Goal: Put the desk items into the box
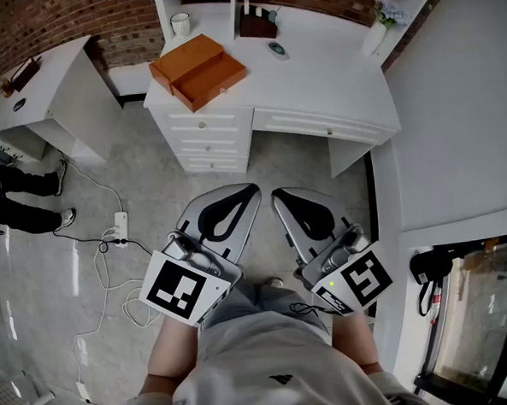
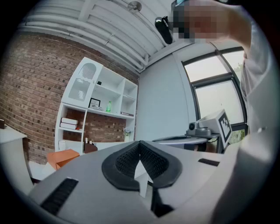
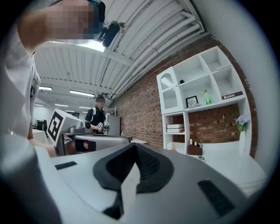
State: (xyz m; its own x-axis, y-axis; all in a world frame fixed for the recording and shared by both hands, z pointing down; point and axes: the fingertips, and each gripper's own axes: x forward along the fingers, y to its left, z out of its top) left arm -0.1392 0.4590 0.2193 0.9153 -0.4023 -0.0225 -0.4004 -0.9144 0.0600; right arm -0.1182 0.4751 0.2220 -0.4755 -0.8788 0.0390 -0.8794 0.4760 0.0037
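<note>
Item: left gripper (image 2: pixel 140 145), which we held level; its jaws were closed tip to tip with nothing between them.
Item: right gripper (image 3: pixel 134 147), also level, its jaws pressed together and empty. We kept both grippers side by side over the floor, well apart from the white desk (image 1: pixel 331 73).
Item: orange box (image 1: pixel 198 71), lying open on the desk's near left corner.
Item: desk things, all outside the box. We counted a white mug (image 1: pixel 180 24) behind the box, a dark holder (image 1: pixel 258 26) at the back, a small grey oval object (image 1: pixel 278 50) just before it, and a vase of flowers (image 1: pixel 378 29) at the far right.
Item: power strip (image 1: pixel 120 223), on the floor at left.
</note>
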